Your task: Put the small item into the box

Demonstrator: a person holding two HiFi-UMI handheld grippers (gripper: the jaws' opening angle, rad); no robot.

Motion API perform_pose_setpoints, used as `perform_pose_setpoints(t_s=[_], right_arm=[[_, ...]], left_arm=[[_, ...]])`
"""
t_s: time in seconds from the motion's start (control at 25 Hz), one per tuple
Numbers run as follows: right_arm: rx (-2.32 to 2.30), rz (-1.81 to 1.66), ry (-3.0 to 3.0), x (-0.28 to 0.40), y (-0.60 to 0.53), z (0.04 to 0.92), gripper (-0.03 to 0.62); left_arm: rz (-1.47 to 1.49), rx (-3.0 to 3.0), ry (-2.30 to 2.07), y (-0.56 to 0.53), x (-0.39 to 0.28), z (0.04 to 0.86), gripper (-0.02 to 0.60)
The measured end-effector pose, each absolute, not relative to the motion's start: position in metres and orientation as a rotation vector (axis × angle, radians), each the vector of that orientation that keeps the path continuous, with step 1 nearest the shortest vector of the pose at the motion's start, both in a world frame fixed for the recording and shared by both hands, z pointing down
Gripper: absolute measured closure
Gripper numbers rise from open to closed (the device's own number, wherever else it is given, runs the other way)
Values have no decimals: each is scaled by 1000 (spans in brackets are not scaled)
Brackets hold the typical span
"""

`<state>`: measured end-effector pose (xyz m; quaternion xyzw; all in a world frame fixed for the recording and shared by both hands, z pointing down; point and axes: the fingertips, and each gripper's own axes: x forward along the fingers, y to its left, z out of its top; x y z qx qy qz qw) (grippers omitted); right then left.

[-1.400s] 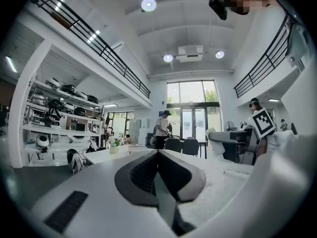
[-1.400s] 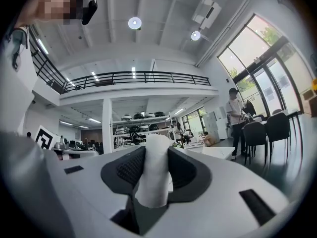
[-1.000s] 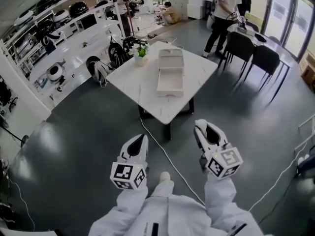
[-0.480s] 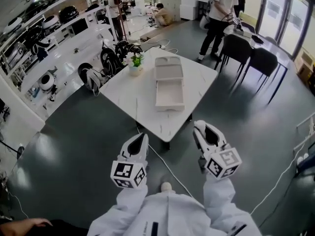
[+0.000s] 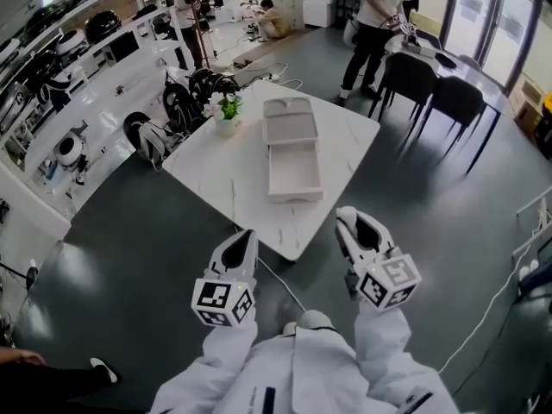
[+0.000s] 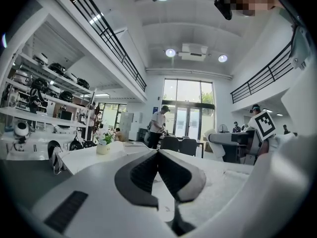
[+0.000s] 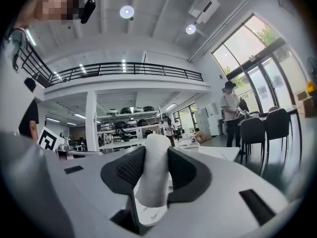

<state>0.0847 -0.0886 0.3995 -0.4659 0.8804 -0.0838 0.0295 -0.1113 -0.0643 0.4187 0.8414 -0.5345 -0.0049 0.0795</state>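
An open white cardboard box (image 5: 293,169) lies mid-frame on the white marble worktop (image 5: 345,141); a small potted plant (image 5: 226,110) stands to its upper left.

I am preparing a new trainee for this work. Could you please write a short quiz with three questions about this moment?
1. True or false: the right gripper is shut on a white cylindrical item.
2. The open white rectangular box lies on: A) the dark floor; B) the white square table; C) a black chair.
3. Fill in: the jaws of the left gripper are ___, with nothing between them.

Key: 1 true; 2 B; 3 shut.
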Motion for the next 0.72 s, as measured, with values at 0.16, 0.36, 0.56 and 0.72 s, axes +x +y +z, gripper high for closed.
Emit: perform_pose_setpoints(t_s=[0.16,0.36,0.56,0.72], right_arm=[[-1439,-274,2716,82,-101,404,468],[-1434,-288,2730,78,-117,407,468],[-1420,-327,2749,77,-147,417,468],[-1393,-372,2762,78,-182,424,468]], left_arm=[[-13,2501,-1599,-76,-116,423,583],[-9,2483,-1606,-90,-118,426,583],[-1,2438,-1621,-114,-121,436,583],[4,2396,-1626,-144,-119,443,583]])
